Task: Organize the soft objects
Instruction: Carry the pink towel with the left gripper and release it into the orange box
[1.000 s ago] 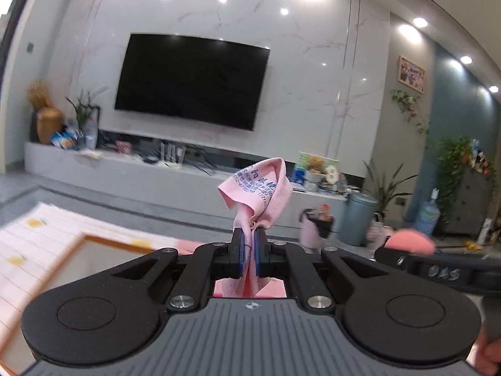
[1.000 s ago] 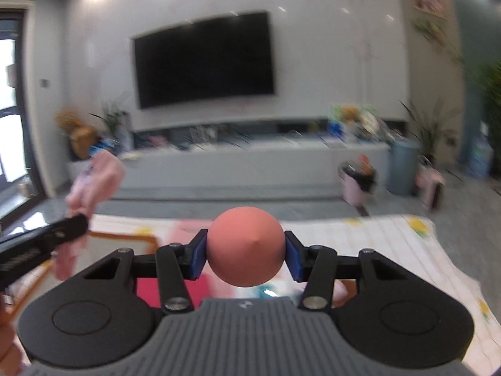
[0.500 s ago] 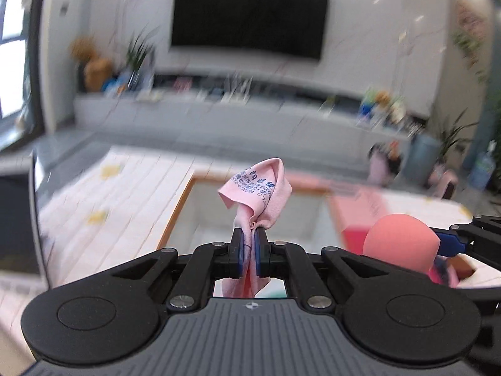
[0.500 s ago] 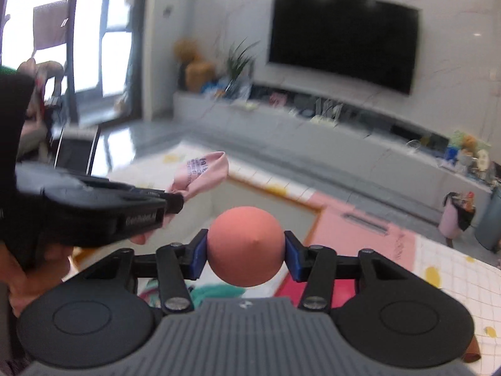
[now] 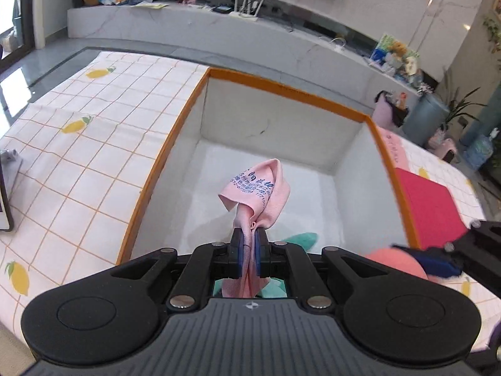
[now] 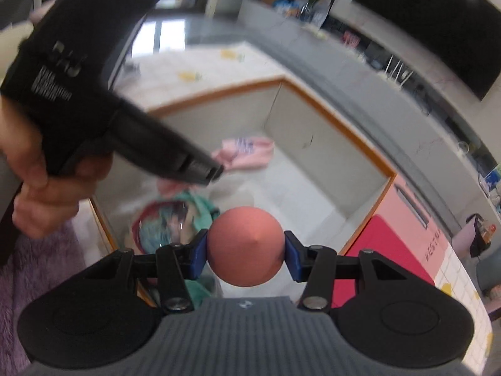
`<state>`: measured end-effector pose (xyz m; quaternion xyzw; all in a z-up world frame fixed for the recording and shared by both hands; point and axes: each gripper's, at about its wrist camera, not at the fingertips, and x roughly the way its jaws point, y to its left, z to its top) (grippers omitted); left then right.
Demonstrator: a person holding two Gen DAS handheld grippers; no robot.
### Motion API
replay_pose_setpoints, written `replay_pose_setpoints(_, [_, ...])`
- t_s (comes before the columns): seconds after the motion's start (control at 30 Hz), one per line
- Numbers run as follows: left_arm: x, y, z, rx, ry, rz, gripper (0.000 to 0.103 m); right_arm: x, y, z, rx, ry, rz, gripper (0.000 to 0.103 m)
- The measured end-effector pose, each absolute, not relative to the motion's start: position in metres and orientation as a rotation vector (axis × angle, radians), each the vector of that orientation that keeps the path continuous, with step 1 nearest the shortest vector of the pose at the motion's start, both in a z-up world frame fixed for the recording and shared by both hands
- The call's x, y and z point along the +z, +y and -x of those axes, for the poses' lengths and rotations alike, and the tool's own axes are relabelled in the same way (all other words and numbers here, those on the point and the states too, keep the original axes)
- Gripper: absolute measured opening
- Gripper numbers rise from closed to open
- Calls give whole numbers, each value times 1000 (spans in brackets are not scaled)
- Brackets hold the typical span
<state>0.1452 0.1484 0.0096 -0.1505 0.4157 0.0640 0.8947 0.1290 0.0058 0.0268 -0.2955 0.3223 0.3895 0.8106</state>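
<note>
Bright, even indoor light; daylight glares off the glossy grey floor. Fisheye bends the edges (strongly), and the right wrist view is motion-blurred throughout.

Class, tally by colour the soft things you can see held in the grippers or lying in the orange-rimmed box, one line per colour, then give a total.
Pink: 1, the pink cloth in the left gripper
Coral: 1, the coral sponge ball in the right gripper
Teal: 1, the teal soft item in the box
Total: 3
</note>
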Motion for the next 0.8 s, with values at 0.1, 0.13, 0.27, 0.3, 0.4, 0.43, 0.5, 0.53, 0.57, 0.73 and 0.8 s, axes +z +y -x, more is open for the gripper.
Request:
replay_pose_setpoints(0.1, [1, 152, -156, 164, 902, 291, 8, 20, 15, -136, 821, 752, 706, 50])
replay_pose_setpoints(0.13, [-1, 151, -159, 170, 916, 285, 8, 17, 20, -137, 827, 773, 738, 50])
replay_pose_setpoints(0.27, [1, 149, -158, 206, 927, 244, 8, 13, 28, -147, 859, 844, 770, 50])
replay_pose_setpoints(0.3, [3, 148, -156, 216, 930, 237, 11, 13, 30, -152, 870, 873, 756, 50])
replay_pose_setpoints(0.4, [3, 149, -156, 246, 969, 221, 18, 12, 29, -162, 907, 965, 703, 51])
replay_pose_setpoints(0.43, [4, 149, -156, 241, 966, 220, 19, 11, 30, -168, 913, 997, 677, 51])
replay_pose_setpoints(0.5, [6, 149, -155, 244, 957, 217, 19, 8, 30, -174, 897, 1038, 640, 51])
replay_pose_setpoints(0.53, [6, 149, -155, 243, 957, 215, 19, 6, 31, -176, 868, 1032, 663, 51])
replay_pose_setpoints(0.57, [7, 149, -156, 243, 959, 214, 20, 3, 32, -174, 843, 1013, 713, 51])
replay_pose_setpoints(0.73, [8, 148, -156, 230, 965, 198, 25, -8, 35, -172, 822, 1011, 850, 51])
replay_pose_setpoints(0.8, [12, 146, -153, 216, 940, 195, 32, -8, 37, -173, 822, 1018, 881, 51])
